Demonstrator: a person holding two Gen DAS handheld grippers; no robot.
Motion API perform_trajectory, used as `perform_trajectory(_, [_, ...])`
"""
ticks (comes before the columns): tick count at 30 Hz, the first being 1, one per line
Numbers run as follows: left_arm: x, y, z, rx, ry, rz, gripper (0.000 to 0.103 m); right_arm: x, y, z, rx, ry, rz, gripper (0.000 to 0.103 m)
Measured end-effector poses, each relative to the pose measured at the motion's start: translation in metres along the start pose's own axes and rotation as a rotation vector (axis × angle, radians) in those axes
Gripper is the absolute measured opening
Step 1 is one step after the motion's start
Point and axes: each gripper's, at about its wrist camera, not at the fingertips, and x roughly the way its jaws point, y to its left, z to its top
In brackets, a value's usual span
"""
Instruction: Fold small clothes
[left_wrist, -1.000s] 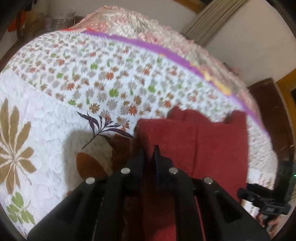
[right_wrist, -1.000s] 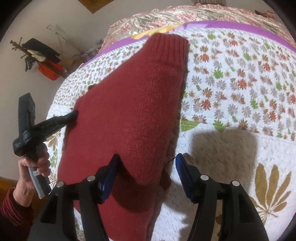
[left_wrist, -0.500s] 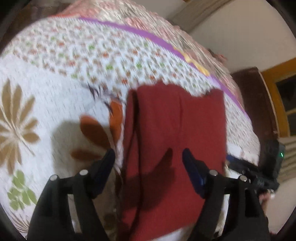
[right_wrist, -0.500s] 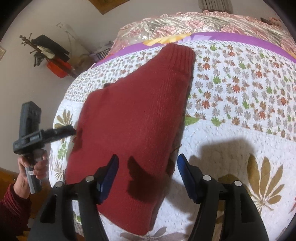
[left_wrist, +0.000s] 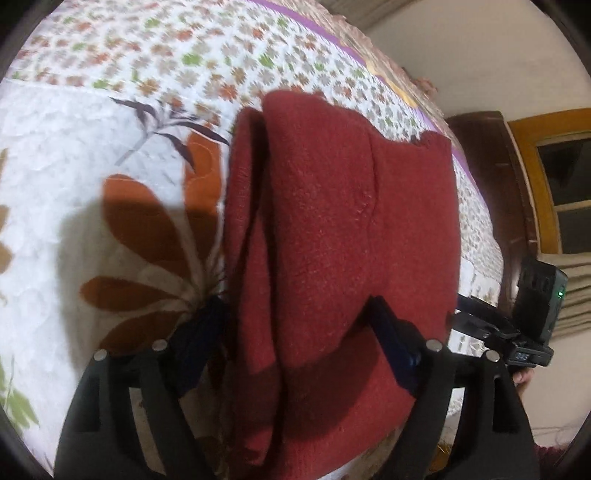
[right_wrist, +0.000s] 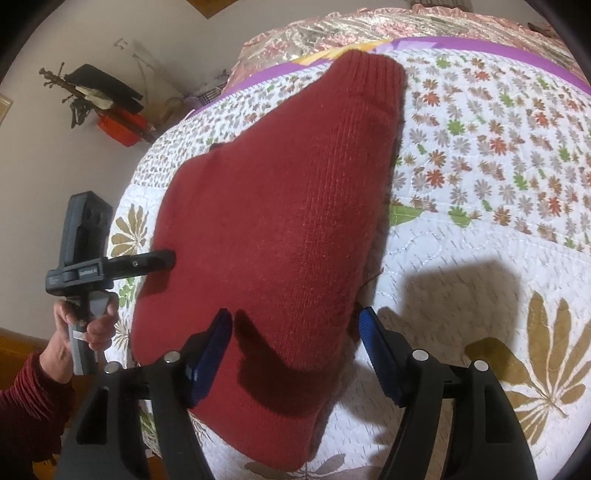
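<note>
A folded red knit garment (right_wrist: 280, 229) lies on a floral quilted bedspread (right_wrist: 480, 155) covering a bed, filling the centre of both views. In the right wrist view its ribbed cuff end reaches the upper centre of the frame, near the purple band of the bedspread, and its rounded near end sits at the lower centre.

The right hand-held gripper (right_wrist: 295, 325) stands wide open at the bottom of that view, its blue-padded fingers (right_wrist: 210, 350) spread above the near end of the garment — nothing is held between them. At the left edge, a hand (right_wrist: 85, 325) in a dark red sleeve (right_wrist: 26, 417) holds the left hand-held gripper by its handle, its dark tip at the garment's left edge.

In the left wrist view the left hand-held gripper (left_wrist: 295, 317) is likewise wide open, its fingers straddling the near part of the garment (left_wrist: 332, 229) without clamping it; the folded layers show as a ridge along the garment's left side. The right tool appears at the lower right edge of this view.
</note>
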Motion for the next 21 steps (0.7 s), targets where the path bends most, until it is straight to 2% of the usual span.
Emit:
perform_trajectory(4, [0.021,-0.005,0.011,0.027,0.058,-0.091,0.089,0.012,-0.007,0.001,0.035,0.009,0.029,0.074])
perform_trajectory(8, [0.035,-0.004,0.018,0.018,0.087,-0.133,0.088,0.027,-0.016,0.004,0.085,0.022,0.077,0.078])
perform_trajectory(9, [0.037,-0.005,0.019,0.014,0.090,-0.131,0.085,0.031,-0.018,0.005,0.101,0.026,0.092,0.079])
perform_trajectory(11, [0.041,-0.009,0.019,0.026,0.093,-0.125,0.061,0.040,-0.020,0.008,0.123,0.030,0.132,0.079])
perform_trajectory(13, [0.043,-0.012,0.019,0.019,0.080,-0.124,0.050,0.046,-0.020,0.008,0.142,0.039,0.155,0.071])
perform_trajectory(14, [0.043,-0.013,0.018,0.016,0.068,-0.120,0.045,0.046,-0.018,0.008,0.136,0.032,0.148,0.064])
perform_trajectory(15, [0.041,-0.016,0.016,0.019,0.050,-0.114,0.043,0.045,-0.016,0.007,0.130,0.024,0.145,0.055])
perform_trajectory(17, [0.034,-0.023,0.013,0.031,0.020,-0.103,0.038,0.035,-0.014,0.004,0.131,-0.005,0.166,0.044])
perform_trajectory(21, [0.026,-0.044,0.008,0.071,-0.013,-0.095,0.036,0.016,-0.010,-0.004,0.117,-0.035,0.183,0.039])
